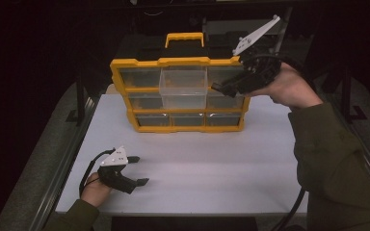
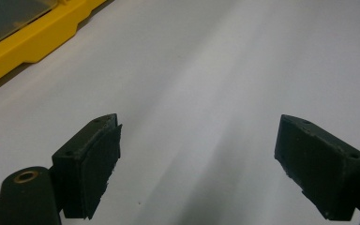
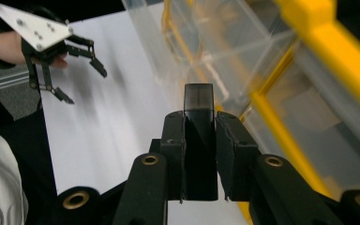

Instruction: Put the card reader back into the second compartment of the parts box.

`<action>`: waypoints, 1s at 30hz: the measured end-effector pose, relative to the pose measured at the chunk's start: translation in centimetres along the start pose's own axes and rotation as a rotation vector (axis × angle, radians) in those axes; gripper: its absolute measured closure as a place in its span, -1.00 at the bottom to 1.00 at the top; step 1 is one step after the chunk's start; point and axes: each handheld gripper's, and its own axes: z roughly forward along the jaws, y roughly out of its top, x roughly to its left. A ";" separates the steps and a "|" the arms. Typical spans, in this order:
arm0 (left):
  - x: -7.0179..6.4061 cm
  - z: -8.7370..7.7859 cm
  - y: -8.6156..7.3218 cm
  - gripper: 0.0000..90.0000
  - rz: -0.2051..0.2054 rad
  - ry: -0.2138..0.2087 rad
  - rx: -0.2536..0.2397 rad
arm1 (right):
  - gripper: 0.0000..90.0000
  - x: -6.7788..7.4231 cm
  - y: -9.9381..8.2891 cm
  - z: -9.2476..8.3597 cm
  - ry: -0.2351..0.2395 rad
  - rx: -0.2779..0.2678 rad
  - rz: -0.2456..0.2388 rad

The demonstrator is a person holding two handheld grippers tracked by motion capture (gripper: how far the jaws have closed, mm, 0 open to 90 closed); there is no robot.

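at the back of the white desk (image 1: 197,178) stands a yellow organiser case (image 1: 178,94), upright, clear bins in rows. right gripper (image 1: 221,88) is up at its right side, jaws clamped on a small dark block (image 3: 199,136) – seen end-on in the right gripper view, pinched between both pads. one clear bin (image 1: 183,87) in the upper middle sticks out of the frame toward the person, top open. left gripper (image 1: 137,169) rests low on the near-left desk, jaws wide apart, nothing between them – idle. step in hand looks like carrying the block to the pulled-out bin. next move calls for bringing the jaws over that bin's open top, clear of the yellow frame, then lowering before letting go – a release from high up risks the block bouncing out or dropping onto the desk.
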 end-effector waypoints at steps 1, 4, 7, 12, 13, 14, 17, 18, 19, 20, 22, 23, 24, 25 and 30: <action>0.0 0.0 0.0 -0.68 0.000 0.000 0.000 | 0.61 0.0 0.4 -0.2 -0.004 -0.004 -0.003; 0.0 0.1 0.0 -0.68 0.002 -0.002 0.003 | 0.61 -0.1 1.4 -0.6 -0.004 -0.020 -0.009; 0.0 0.1 0.0 -0.68 0.001 -0.003 0.002 | 0.61 -0.1 2.5 -0.7 0.003 -0.035 -0.015; 0.0 0.0 0.0 -0.68 0.000 -0.003 0.001 | 0.61 -0.2 4.1 0.1 0.017 -0.042 -0.025; 0.0 0.0 0.0 -0.68 0.000 -0.003 0.000 | 0.61 -0.2 4.3 0.3 0.021 -0.044 -0.022; 0.1 0.0 0.0 -0.68 0.000 -0.005 0.001 | 0.61 -0.3 4.5 0.5 0.025 -0.045 -0.025; 0.0 0.1 0.0 -0.68 0.000 -0.006 0.004 | 0.61 -0.4 5.2 1.4 0.038 -0.039 -0.024; 0.0 0.1 0.0 -0.68 0.000 -0.006 0.005 | 0.61 -0.4 5.5 1.7 0.043 -0.038 -0.025; 0.0 0.1 0.0 -0.68 -0.001 -0.006 0.004 | 0.61 -0.4 5.7 2.0 0.045 -0.038 -0.026; 0.0 0.1 -0.1 -0.68 0.000 -0.006 0.004 | 0.61 -0.4 5.9 2.3 0.048 -0.037 -0.024; 0.0 0.1 -0.1 -0.68 -0.001 -0.007 0.004 | 0.61 -0.4 6.2 2.9 0.056 -0.034 -0.028; 0.0 0.1 -0.1 -0.68 -0.002 -0.007 0.004 | 0.61 -0.4 6.4 3.1 0.055 -0.031 -0.027; 0.1 0.1 -0.1 -0.68 -0.002 -0.008 0.005 | 0.61 -0.5 6.5 3.5 0.060 -0.027 -0.025; 0.0 0.1 -0.1 -0.68 -0.002 -0.008 0.004 | 0.61 -0.5 6.6 3.8 0.065 -0.024 -0.022; 0.0 0.0 -0.1 -0.68 -0.004 -0.008 0.004 | 0.34 -0.7 6.4 4.3 0.067 -0.055 0.023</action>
